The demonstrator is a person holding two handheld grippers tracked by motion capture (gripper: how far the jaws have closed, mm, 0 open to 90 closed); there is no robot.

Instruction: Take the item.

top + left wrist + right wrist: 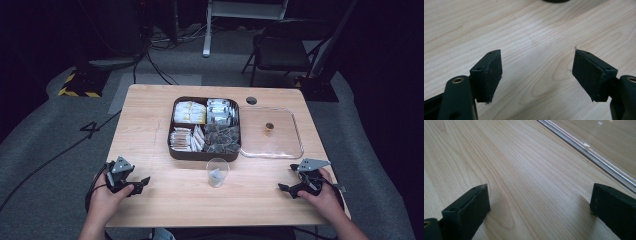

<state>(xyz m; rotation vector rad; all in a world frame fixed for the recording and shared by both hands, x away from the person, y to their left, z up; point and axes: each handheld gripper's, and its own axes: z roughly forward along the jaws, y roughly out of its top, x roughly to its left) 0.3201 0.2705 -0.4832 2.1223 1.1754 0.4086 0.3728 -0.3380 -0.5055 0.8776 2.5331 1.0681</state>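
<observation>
We hold the left hand-held gripper (143, 181) at about 8 o'clock on the wooden surface (150, 120), its jaws standing wide apart with only bare wood between them, as the left gripper view confirms. The right hand-held gripper (283, 188) sits at about 4 o'clock, jaws likewise spread wide and empty, close to the near edge of the clear lid (295, 132) lying at 2 o'clock.

The thing nearest both of us is the clear cup (217, 171), standing upright at 6 o'clock just in front of the brown compartment box (171, 145), with what looks like a tea bag (215, 175) already inside. The box at the centre holds packets in four compartments.

The work in hand looks like either moving the cup or fetching another packet. To do it well, we would approach the cup level from the side, keeping the jaws open until the pads sit on either side of its wall, then close gently, since thin plastic will flex and could tip. We would keep the other hand-held gripper low and well apart so it cannot nudge the cup or the box.
</observation>
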